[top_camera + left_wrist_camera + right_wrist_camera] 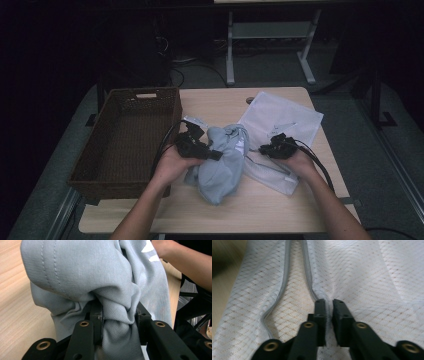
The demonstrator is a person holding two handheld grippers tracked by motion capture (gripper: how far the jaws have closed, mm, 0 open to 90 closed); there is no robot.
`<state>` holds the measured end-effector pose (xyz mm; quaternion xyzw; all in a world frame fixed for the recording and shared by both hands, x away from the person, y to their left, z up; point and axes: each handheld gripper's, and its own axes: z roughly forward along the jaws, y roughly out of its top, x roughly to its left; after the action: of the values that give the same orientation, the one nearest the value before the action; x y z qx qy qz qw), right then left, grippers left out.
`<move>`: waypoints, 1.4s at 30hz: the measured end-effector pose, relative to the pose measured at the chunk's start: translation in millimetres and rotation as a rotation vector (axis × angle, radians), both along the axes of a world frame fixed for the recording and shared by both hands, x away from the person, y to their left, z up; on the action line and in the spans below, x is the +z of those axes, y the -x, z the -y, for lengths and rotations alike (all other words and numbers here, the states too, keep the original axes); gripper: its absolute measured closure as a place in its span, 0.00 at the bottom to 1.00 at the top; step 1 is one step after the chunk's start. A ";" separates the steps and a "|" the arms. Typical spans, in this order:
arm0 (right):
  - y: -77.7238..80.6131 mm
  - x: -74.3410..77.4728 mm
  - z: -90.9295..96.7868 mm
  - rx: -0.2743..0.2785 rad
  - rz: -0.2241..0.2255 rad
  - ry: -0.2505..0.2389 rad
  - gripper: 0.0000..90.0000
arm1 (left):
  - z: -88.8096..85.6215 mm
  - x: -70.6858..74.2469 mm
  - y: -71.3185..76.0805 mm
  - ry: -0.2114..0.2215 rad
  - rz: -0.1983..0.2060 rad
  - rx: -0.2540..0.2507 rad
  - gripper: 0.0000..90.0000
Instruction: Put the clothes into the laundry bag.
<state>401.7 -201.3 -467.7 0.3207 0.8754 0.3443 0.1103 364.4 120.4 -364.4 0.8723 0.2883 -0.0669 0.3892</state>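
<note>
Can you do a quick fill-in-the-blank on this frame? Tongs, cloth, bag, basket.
1. The left tongs are shut on a bunched grey ____.
2. The right tongs pinch the white mesh bag beside its open ____.
3. The brown wicker basket sits at the ____ end of the table in the high view.

Missing words: garment; zipper; left
</note>
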 end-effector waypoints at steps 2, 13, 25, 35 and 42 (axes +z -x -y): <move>1.1 1.3 -0.7 -0.002 0.013 0.004 0.95 | -0.1 0.1 0.1 0.001 0.000 0.000 0.75; 4.8 15.1 3.4 -0.032 0.057 -0.043 0.97 | -1.6 -0.2 -0.8 -0.001 -0.002 0.004 0.75; 11.6 45.1 11.6 -0.080 0.117 -0.153 0.98 | 0.5 2.6 0.4 0.006 -0.001 -0.010 0.75; 18.3 64.7 2.1 -0.059 0.149 -0.175 0.98 | 22.5 8.7 10.3 0.025 0.005 -0.106 0.75; 24.1 74.5 0.2 -0.049 0.160 -0.196 0.98 | 43.3 2.1 13.4 -0.001 -0.007 -0.164 0.75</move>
<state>377.6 -201.6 -393.2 0.3226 0.8180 0.4499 0.1564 351.0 77.1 -362.3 0.8930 0.2173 -0.1014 0.3809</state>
